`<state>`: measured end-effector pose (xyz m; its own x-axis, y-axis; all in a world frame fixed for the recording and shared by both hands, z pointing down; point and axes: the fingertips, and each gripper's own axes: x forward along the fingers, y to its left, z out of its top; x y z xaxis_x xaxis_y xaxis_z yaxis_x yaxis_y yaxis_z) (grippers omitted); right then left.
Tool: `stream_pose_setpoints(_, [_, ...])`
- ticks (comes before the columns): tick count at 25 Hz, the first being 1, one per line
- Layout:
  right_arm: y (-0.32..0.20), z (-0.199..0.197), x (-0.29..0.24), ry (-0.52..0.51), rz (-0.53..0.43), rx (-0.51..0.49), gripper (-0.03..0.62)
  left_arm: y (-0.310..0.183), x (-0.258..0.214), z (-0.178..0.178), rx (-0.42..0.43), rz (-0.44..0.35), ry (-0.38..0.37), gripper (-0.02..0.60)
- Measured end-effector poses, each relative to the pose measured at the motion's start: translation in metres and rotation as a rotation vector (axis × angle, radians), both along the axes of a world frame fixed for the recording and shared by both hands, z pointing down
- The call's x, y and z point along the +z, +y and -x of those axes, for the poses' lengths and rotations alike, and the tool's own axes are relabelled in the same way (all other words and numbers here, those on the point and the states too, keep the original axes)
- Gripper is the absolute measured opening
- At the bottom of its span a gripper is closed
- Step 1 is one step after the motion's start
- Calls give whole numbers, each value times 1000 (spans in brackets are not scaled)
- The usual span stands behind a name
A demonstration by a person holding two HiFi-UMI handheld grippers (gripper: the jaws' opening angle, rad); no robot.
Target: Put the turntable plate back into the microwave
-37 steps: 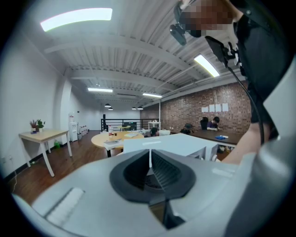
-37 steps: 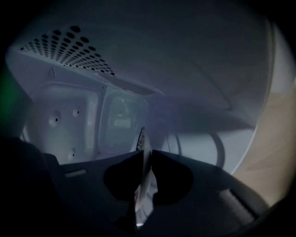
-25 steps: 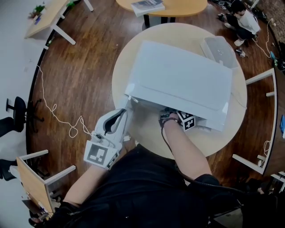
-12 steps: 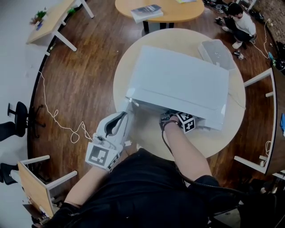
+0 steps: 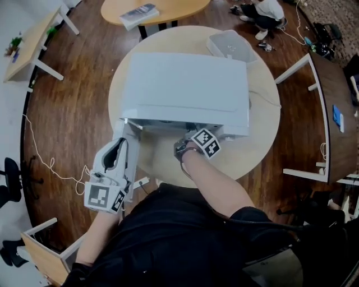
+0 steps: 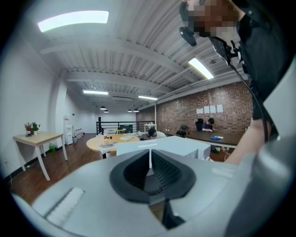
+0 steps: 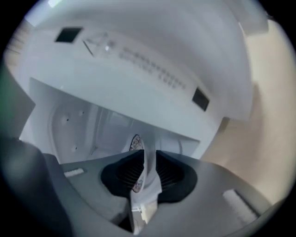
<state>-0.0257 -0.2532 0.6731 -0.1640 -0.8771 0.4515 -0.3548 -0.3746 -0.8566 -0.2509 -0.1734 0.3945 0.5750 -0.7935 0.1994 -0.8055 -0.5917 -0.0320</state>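
Observation:
The white microwave [image 5: 185, 84] stands on a round wooden table [image 5: 263, 129], its door [image 5: 130, 143] swung out toward me on the left. My right gripper [image 5: 193, 140] reaches into the opening, fingertips hidden under the front edge. In the right gripper view, the patterned rim of the turntable plate [image 7: 135, 143] shows inside the white cavity. It sits in the gap between the jaws of the right gripper [image 7: 149, 166], which are opening, the pads apart from it. My left gripper [image 5: 119, 147] lies alongside the door's outer side, and the left gripper [image 6: 149, 162] is shut.
A pale lidded box [image 5: 230, 45] sits on the table behind the microwave. A second table with a book [image 5: 140, 14] stands farther back, where a person [image 5: 263, 8] sits on the floor. A white cable [image 5: 45, 162] trails on the floor at left. Desks ring the room.
My right gripper has drawn back a little toward me, so its marker cube now shows clear of the microwave's front edge. The head view has shifted. The left gripper stays by the door.

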Motion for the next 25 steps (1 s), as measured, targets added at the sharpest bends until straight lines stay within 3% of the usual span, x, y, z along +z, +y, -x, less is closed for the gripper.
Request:
stream_pose_setpoints(7, [28, 15, -36, 88, -89, -173, 86, 2, 6, -22, 44, 4, 54, 15])
stream_pose_setpoints(9, [41, 29, -49, 125, -113, -294, 86, 2, 8, -31, 63, 17, 76, 15])
stream_pose_setpoints(11, [60, 45, -65, 179, -146, -440, 86, 3, 10, -43, 96, 7, 52, 15])
stream_pose_setpoints(13, [76, 53, -88, 279, -230, -572, 85, 8, 7, -61, 155, -41, -13, 14])
stream_pose_setpoints(15, [88, 47, -113, 416, -334, -659, 83, 13, 4, -81, 214, -64, -15, 11])
stream_pose_setpoints(18, [101, 25, -151, 649, -460, -703, 83, 8, 11, -97, 220, -8, 47, 9])
stream_pose_setpoints(21, [107, 0, -194, 884, -562, -676, 78, 3, 21, -110, 216, 0, 1, 9])
stream_pose_setpoints(25, [116, -16, -241, 1053, -667, -624, 41, 7, 31, -135, 265, 48, 39, 9])
